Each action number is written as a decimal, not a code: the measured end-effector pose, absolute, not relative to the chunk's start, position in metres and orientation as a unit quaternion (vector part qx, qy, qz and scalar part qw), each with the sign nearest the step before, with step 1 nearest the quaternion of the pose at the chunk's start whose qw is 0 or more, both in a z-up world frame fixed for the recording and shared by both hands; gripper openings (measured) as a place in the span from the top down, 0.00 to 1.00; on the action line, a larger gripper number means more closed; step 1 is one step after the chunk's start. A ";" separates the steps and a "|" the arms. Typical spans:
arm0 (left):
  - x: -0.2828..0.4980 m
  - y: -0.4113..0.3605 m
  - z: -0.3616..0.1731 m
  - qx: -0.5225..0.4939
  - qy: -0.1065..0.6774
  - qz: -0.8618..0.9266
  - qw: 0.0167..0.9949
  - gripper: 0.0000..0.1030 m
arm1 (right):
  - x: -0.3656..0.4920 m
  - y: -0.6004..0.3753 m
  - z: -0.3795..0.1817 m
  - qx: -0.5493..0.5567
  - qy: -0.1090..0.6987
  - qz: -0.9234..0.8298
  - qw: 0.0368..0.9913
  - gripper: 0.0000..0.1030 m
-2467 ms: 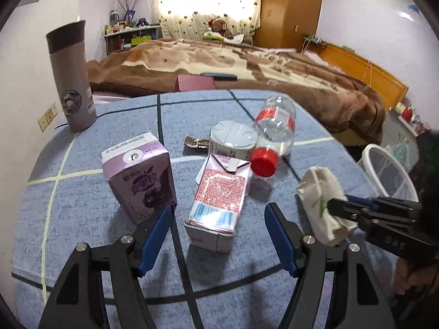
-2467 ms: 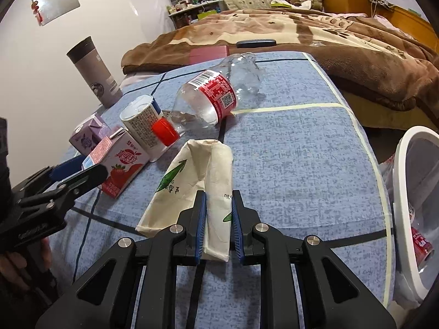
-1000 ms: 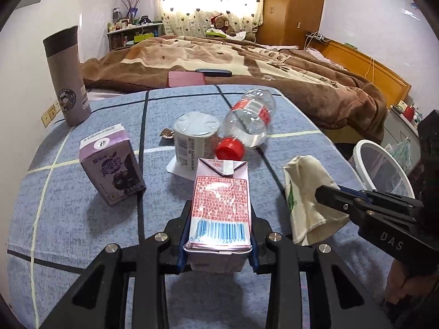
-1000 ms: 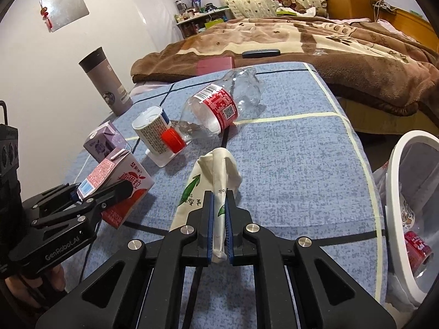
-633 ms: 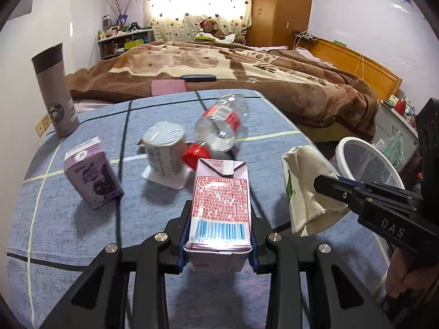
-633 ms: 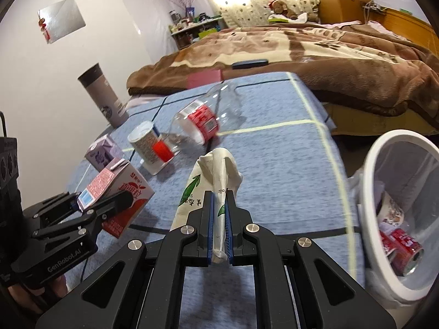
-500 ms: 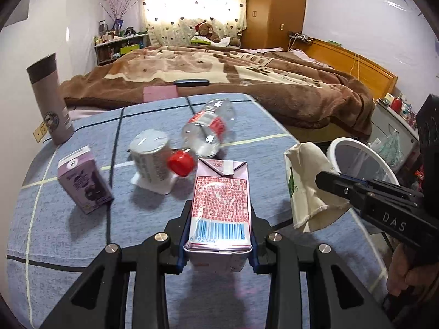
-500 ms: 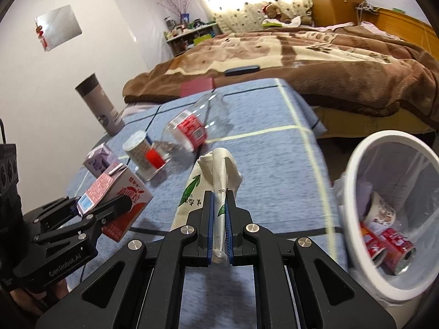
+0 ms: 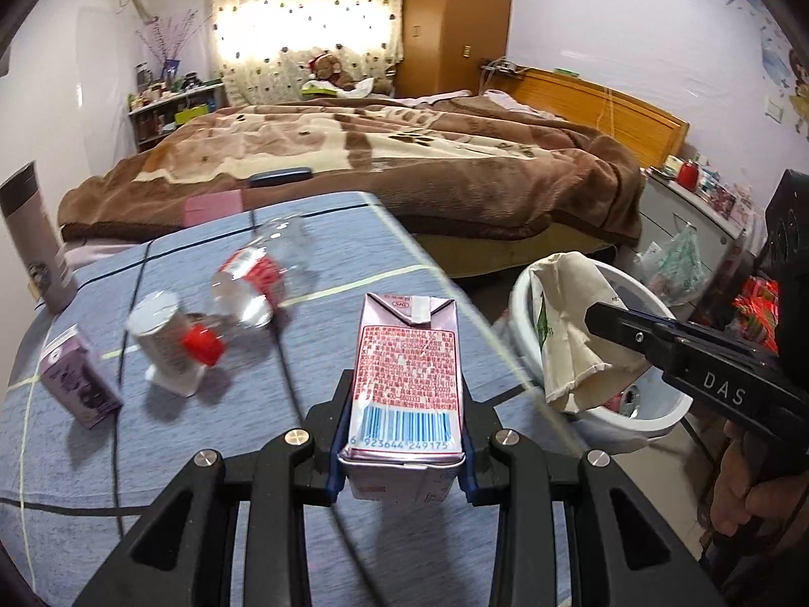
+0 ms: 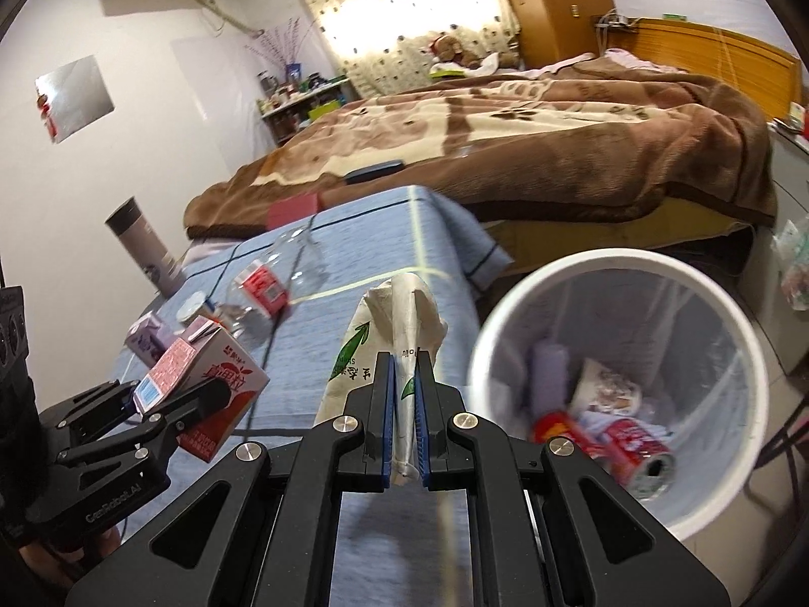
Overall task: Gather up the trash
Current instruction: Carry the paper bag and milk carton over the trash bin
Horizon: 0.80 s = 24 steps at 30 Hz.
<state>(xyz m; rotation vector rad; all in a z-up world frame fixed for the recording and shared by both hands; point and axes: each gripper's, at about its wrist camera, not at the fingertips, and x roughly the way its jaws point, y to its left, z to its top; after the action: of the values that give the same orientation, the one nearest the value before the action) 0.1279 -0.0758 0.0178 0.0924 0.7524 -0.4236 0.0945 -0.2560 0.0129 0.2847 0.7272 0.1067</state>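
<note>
A: Right hand-held gripper (image 10: 403, 399) was clamped on the paper bag (image 10: 389, 334) beside the bin (image 10: 596, 273); an early release risked missing.

B: Left hand-held gripper (image 9: 402, 442) was closed on the carton (image 9: 407, 374) over the surface (image 9: 151, 455).

Lower centre of left wrist view: carton (image 9: 407, 369) shows barcode w/ digits 6 923644 249175; small red print above it too fine to read. Right side, same view: right gripper (image 9: 607, 314) arm reads "DAS". Lower left of right wrist view: left gripper (image 10: 187, 399) body reads "GenRobot.AI". Centre of that view: paper bag (image 10: 384, 344) has green leaf logo & small dark print, unreadable. Bottle (image 10: 263, 287) label, bin cans (image 10: 639, 450): blurred.
</note>
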 end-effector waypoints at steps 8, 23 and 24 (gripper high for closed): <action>0.129 -0.125 0.021 0.050 0.361 -0.246 0.898 0.66 | 0.082 -0.298 0.016 0.145 0.345 0.011 0.927 0.93; 0.135 -0.205 0.005 0.064 0.381 -0.300 0.872 0.66 | 0.081 -0.354 -0.002 0.148 0.366 -0.058 0.917 0.93; 0.135 -0.208 0.004 0.065 0.383 -0.302 0.871 0.66 | 0.080 -0.356 -0.003 0.147 0.368 -0.061 0.916 0.93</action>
<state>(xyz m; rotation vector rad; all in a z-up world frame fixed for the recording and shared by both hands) 0.1352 -0.2083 0.0040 0.1350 0.8006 -0.6315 0.0802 -0.3563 -0.0030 0.3030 0.7565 -0.1260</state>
